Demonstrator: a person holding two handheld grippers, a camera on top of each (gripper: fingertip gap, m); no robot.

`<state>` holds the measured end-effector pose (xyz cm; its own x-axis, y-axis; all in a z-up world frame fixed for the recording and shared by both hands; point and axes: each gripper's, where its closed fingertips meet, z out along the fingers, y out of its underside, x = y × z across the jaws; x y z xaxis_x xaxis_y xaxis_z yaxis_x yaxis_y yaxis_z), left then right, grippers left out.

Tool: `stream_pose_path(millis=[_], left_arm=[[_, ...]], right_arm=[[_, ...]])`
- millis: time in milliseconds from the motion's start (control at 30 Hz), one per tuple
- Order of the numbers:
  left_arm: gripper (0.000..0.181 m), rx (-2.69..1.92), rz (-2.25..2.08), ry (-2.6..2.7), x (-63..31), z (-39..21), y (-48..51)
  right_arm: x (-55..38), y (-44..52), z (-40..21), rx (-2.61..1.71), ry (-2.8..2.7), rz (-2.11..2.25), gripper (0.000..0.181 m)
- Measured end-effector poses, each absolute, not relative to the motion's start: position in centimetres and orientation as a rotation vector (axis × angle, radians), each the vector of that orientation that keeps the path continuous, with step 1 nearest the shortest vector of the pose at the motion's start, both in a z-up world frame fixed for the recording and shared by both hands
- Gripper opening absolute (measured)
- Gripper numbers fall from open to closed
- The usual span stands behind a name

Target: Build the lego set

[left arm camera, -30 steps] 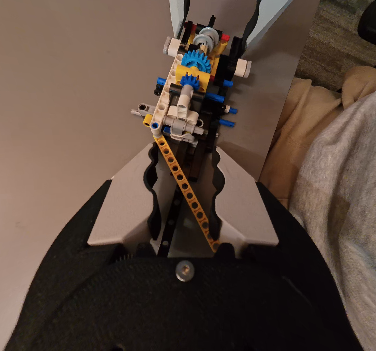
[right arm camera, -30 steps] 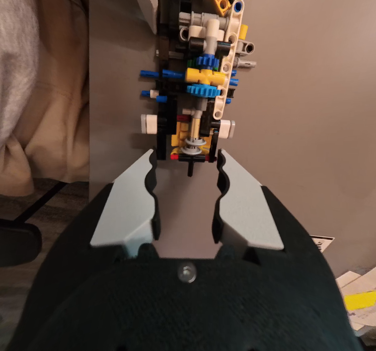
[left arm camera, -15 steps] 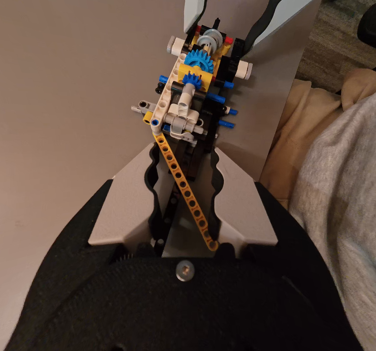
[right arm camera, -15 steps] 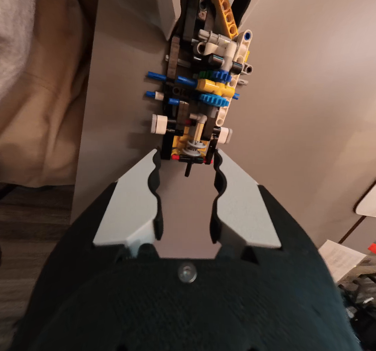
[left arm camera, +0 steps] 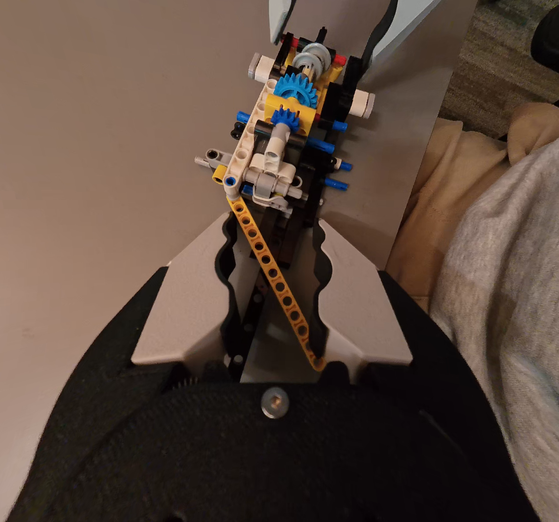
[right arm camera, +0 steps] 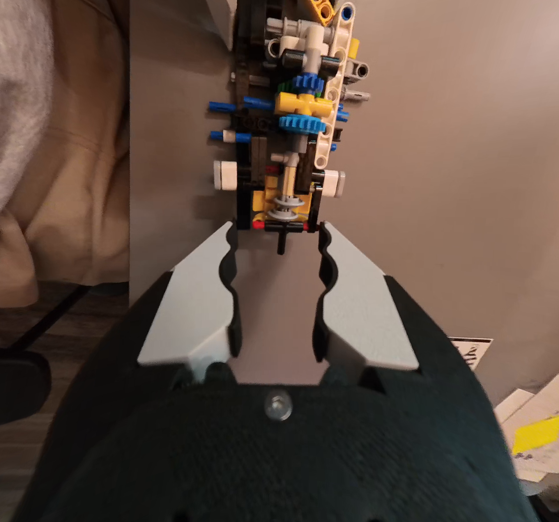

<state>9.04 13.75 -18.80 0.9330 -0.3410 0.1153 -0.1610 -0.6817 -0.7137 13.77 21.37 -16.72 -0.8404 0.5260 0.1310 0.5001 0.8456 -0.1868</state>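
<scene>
A lego assembly (left arm camera: pixel 290 132) of black beams, blue gears, a yellow block, white connectors and blue pins hangs above the grey table (left arm camera: pixel 106 114). A long yellow beam (left arm camera: pixel 272 274) runs back from it. My left gripper (left arm camera: pixel 273 223) is shut on its near end, with the black beams and the yellow beam between the fingers. My right gripper (right arm camera: pixel 277 224) faces it from the other end, with its fingertips (right arm camera: pixel 323 228) pressed on both sides of the assembly's (right arm camera: pixel 299 120) black end frame. The right gripper also shows at the top of the left wrist view (left arm camera: pixel 320 48).
The table edge (left arm camera: pixel 423 175) runs close beside the assembly. Past it are a person's beige trousers (left arm camera: pixel 453 193) and grey sleeve (left arm camera: pixel 499 296). Papers and a yellow sheet (right arm camera: pixel 535 435) lie at the lower right in the right wrist view. Carpet (left arm camera: pixel 499 54) shows beyond. Some 10 centimetres of space lies between my two pairs of fingers.
My right gripper's jaws narrowed onto the assembly's end and the gripper swung round it and back. My left gripper kept its hold, and the assembly stayed fixed in its view.
</scene>
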Motion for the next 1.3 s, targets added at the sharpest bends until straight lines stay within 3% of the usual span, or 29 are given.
stream_pose_path(millis=[1300], left_arm=[[0.049, -2.328, -0.31, 0.349, 8.96, -18.77, 13.69]], right_arm=[[13.86, 21.34, -16.82, -0.81, -2.81, 0.182, 0.051]])
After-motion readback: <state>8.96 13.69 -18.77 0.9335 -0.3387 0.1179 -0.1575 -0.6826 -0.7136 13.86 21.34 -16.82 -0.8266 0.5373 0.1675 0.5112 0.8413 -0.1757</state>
